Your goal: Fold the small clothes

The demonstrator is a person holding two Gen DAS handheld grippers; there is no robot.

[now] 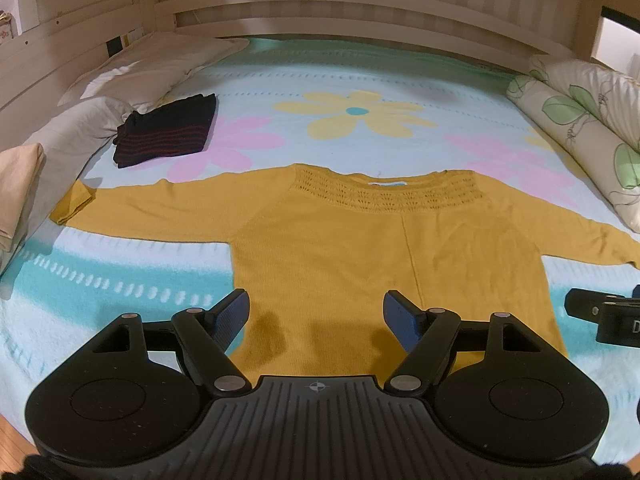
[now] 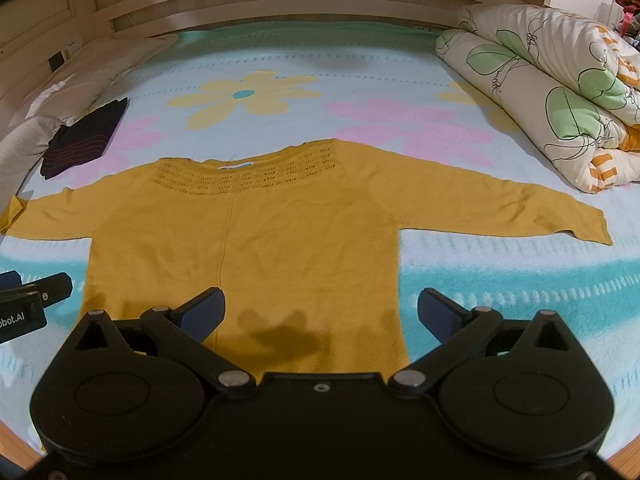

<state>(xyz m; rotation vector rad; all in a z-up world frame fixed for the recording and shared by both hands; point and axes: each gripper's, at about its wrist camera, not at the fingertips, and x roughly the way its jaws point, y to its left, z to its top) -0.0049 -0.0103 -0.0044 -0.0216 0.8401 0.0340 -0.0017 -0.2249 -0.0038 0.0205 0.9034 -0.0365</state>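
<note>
A mustard-yellow knit sweater [image 1: 340, 248] lies flat on the bed, neck away from me, both sleeves spread out sideways; it also shows in the right wrist view [image 2: 260, 232]. My left gripper [image 1: 316, 316] is open and empty, hovering over the sweater's lower left hem. My right gripper [image 2: 320, 312] is open and empty over the lower right hem. Each gripper shows at the edge of the other's view: the right one [image 1: 604, 316] and the left one [image 2: 28, 300].
The flowered blanket [image 1: 352, 112] covers the bed. A folded dark striped garment [image 1: 168, 132] lies at the far left. Pillows [image 1: 132, 68] line the left side. A rolled floral quilt [image 2: 560, 88] lies at the right. A wooden bed rail [image 1: 320, 8] runs behind.
</note>
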